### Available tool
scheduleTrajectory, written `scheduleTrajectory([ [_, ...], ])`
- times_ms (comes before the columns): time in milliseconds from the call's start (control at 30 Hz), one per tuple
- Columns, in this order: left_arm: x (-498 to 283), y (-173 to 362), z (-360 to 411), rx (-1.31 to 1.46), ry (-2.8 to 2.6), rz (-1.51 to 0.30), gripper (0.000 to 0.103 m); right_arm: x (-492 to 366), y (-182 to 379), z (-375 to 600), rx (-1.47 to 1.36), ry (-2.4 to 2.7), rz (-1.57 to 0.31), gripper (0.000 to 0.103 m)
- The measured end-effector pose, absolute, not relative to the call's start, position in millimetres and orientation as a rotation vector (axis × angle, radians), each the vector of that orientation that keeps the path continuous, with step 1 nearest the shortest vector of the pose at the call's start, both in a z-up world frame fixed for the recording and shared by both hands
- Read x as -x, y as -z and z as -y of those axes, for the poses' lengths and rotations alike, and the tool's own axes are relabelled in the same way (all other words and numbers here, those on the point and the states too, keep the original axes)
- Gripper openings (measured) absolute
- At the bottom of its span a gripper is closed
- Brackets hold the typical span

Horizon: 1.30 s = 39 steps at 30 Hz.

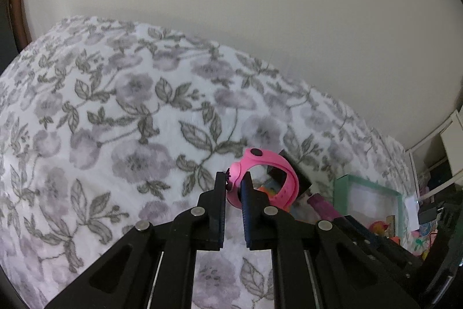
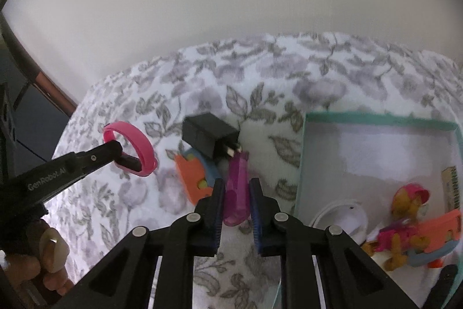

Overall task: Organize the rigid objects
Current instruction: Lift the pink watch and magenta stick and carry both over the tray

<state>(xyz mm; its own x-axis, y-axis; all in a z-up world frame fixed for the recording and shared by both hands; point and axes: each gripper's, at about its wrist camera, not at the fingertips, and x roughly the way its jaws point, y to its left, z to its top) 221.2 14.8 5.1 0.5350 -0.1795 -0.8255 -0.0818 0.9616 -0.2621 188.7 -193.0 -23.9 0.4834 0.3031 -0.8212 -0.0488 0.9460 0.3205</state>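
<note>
Carrying the pink wristband clamped in my left fingers; right fingers straddle the purple lighter, should squeeze squarely before lifting toward the box.

Fuzzy cloth blanket, matt rubbery wristband

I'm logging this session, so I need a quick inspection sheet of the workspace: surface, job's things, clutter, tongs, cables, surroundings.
Surface: floral blanket.
Job's things: pink wristband, purple lighter, black charger plug, orange-blue toy on the blanket; teal box holding a white lid, figure toy and others.
Clutter: nothing seen.
Tongs: left tongs shut on the pink wristband, lifted; right tongs astride the purple lighter, contact unclear.
Cables: nothing seen.
Surroundings: plain wall.
</note>
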Motion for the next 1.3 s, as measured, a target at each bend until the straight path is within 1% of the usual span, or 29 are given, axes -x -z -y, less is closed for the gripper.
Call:
scheduleTrajectory([
  [367, -210.4, -38.7, 4.6, 0.269, 0.105, -0.934, 0.010, -177.7, -29.7, 212.3, -0.299, -0.235, -0.912, 0.017],
  [700, -203.5, -46.9, 69.5, 0.201, 0.230, -0.926, 0.010, -167.8, -55.1, 280.2, -0.323, -0.096, -0.834, 0.017],
  [1000, -199.3, -30.6, 130.0, 0.131, 0.324, -0.930, 0.010, -153.8, -51.9, 341.8, -0.330, 0.038, -0.833, 0.017],
  [1300, -202.3, -3.0, 159.2, 0.107, 0.358, -0.974, 0.010, -153.4, -27.1, 381.6, -0.361, 0.105, -0.893, 0.017],
])
